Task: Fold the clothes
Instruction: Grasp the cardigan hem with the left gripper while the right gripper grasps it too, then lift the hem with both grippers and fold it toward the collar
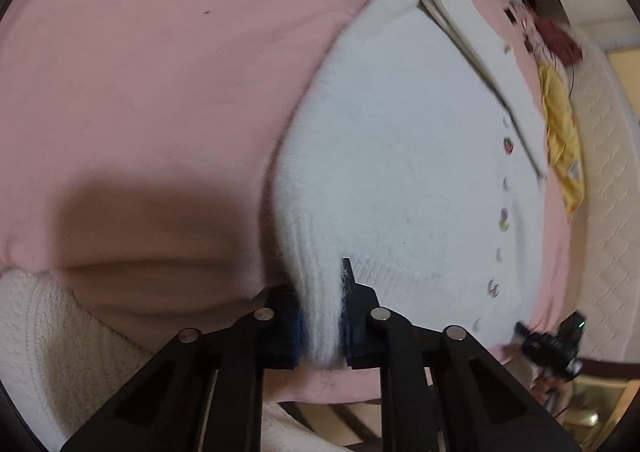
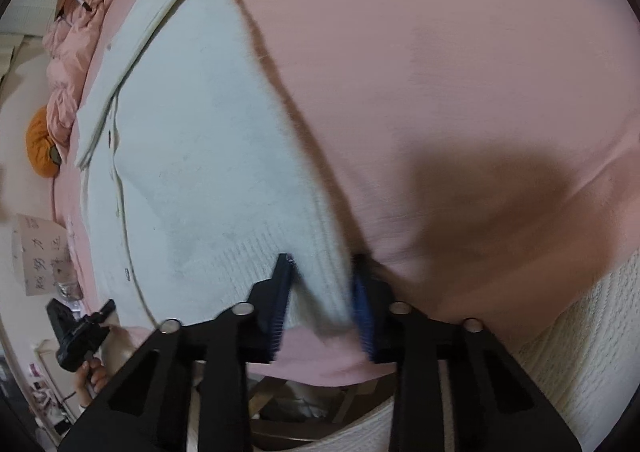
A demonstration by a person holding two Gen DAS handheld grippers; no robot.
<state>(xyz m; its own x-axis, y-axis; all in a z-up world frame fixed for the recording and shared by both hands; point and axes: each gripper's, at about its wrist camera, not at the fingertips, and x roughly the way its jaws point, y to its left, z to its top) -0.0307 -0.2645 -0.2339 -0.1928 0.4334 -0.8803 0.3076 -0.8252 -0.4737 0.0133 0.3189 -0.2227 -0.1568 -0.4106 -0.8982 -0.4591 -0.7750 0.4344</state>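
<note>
Cardigan [image 1: 400, 155] on pink sheet [image 1: 140, 71], yellow cloth [image 1: 560, 131] beside.

Lighting's soft and kinda dim, warm indoor stuff, no glare anywhere. Both fisheye views bend hard at the rim, with black vignette corners. A big blurry shadow sits on the pink sheet [image 1: 140, 91] near the left gripper [image 1: 322, 316] — same deal by the right gripper [image 2: 320, 308]. The white cardigan [image 1: 400, 171] looks smeared, and the far clutter is out of focus.

paper sign [image 2: 40, 252] | handwritten characters, too blurred to read
</note>
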